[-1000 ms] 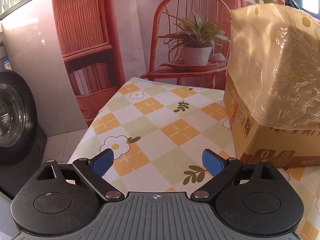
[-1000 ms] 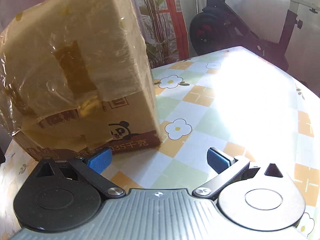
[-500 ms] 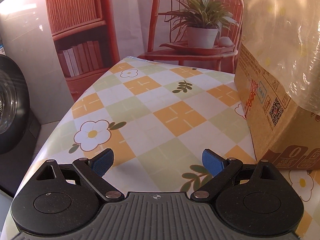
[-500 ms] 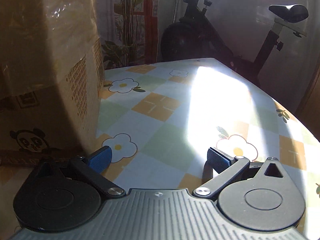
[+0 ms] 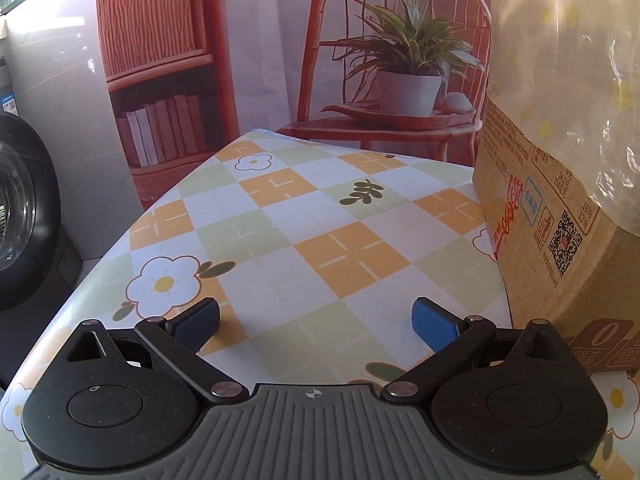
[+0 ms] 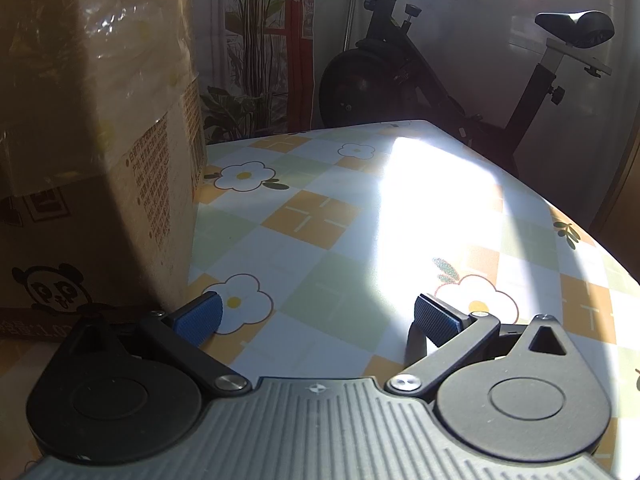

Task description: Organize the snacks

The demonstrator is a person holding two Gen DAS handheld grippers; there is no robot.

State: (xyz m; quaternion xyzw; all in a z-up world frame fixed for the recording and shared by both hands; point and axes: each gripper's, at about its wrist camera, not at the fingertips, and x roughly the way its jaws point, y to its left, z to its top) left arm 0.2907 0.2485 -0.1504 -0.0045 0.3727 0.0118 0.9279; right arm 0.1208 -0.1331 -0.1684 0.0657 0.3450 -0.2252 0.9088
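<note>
One cardboard box (image 5: 552, 216), its top wrapped in clear plastic film (image 5: 568, 60), stands on the desk (image 5: 304, 232) between two grippers. The left gripper (image 5: 316, 320) sits low at the box's left side w/ jaws spread wide, nothing between them; the right gripper (image 6: 318, 318) sits at the box's right side (image 6: 100, 160), jaws likewise spread & empty. Bare checked, flower-print cloth runs ahead of both to the desk's far edges. Rm (sunlit): a chair-and-plant backdrop (image 5: 400, 72), one washing machine (image 5: 24, 220), one exercise bike (image 6: 460, 80).
</note>
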